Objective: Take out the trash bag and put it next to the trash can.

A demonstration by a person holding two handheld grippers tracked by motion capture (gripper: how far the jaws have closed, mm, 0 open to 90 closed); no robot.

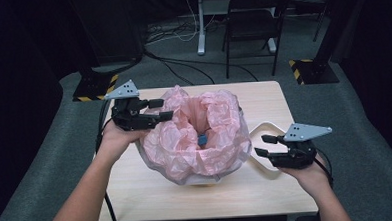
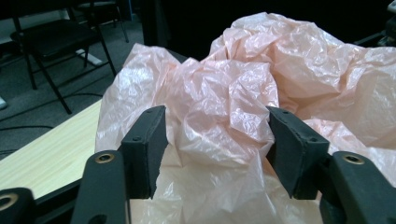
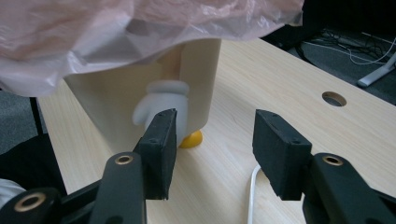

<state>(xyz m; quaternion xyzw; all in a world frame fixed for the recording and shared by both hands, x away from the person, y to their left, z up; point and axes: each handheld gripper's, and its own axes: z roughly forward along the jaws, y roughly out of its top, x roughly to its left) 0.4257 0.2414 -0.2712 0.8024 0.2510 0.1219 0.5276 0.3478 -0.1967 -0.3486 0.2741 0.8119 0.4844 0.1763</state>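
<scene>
I've got the pink plastic bag (image 1: 195, 135) sitting in the middle of the table (image 1: 267, 192), draped over a pale bin (image 3: 140, 98) and puffed up all around its rim. From the high view, a small blue thing (image 1: 203, 139) lies down in the hollow of the bag, dead centre.

My left gripper (image 1: 156, 112) is at the bag's ten o'clock, jaws pointing toward three o'clock and right at the crumpled rim. In the left gripper view a thick fold of the pink film bulges up between the two black jaws — the jaws stand apart on either side of it, and I can't tell whether the pads are actually pressing the plastic or just framing it.

My right gripper (image 1: 264, 145) is at the bag's four o'clock, well off the plastic, jaws pointing toward nine o'clock. In the right gripper view the jaws are spread with nothing between them but bare tabletop — released, clearly. Beyond them I see the bin's side with a white rounded piece (image 3: 161, 100) against it and a small yellow bit (image 3: 192, 139) at its foot, the bag's edge hanging over from twelve o'clock

A pale wavy rail (image 1: 265, 132) lies on the table just by the right gripper, at the bag's three o'clock
</scene>
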